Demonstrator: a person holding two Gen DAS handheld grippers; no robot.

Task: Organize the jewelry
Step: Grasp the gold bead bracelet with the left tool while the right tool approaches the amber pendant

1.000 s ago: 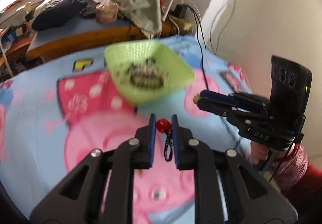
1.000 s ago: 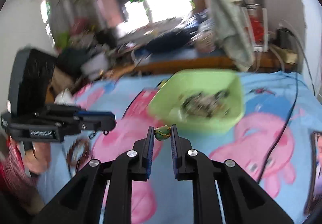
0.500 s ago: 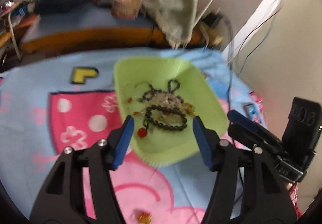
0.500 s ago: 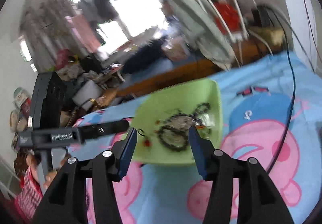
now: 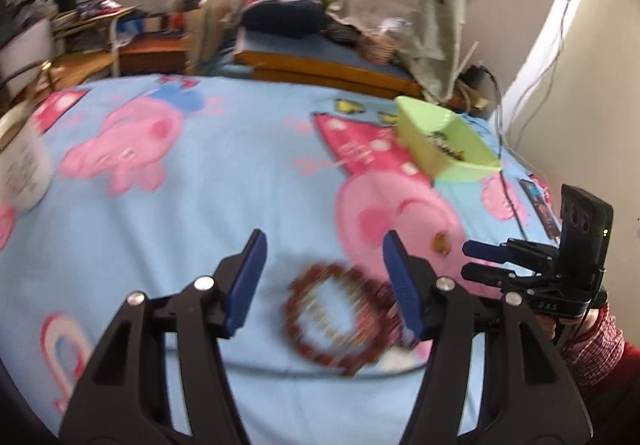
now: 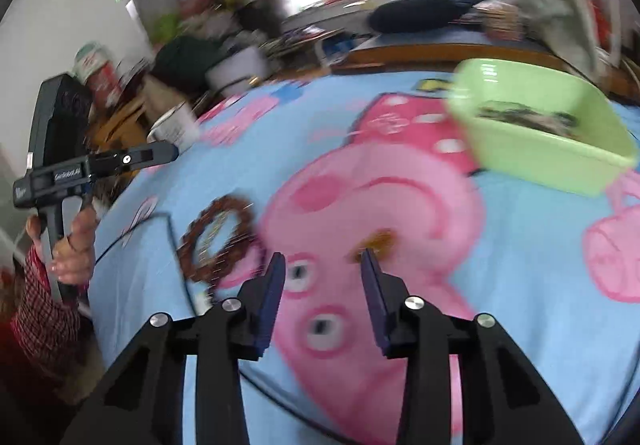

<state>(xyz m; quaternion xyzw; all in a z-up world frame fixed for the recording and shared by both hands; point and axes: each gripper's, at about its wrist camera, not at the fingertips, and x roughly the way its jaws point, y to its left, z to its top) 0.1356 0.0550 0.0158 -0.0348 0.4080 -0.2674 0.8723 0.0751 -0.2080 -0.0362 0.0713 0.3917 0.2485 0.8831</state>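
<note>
Green plastic, rectangular and shallow: this is the tray (image 5: 448,141) we find at the far right of the bed, resting on the blue cartoon-print blanket (image 5: 224,181). It holds a dark heap of beaded jewellery (image 6: 524,115); blur prevents us from counting pieces. Its near rim is well apart from both grippers.

A white cylindrical tub (image 5: 22,165) stands at the left edge of the blanket; we cannot see its contents.

We hold the left gripper (image 5: 324,265) with its blue-padded jaws about half open and nothing between the pads. A brown beaded bracelet (image 5: 340,313) lies flat on the blanket below and just beyond the tips, nearer the right finger, untouched.

In its own view the right gripper (image 6: 322,277) has its jaws parted by a moderate gap and empty; they have just been closing. A small amber piece (image 6: 378,241) lies on the blanket just beyond the right fingertip (image 6: 368,259); contact cannot be confirmed. The left view shows that piece (image 5: 440,241) just beyond the right gripper's tips.

Open blanket extends left and far of the bracelet. A black cable (image 5: 506,181) runs past the tray on the right, beside the wall.
</note>
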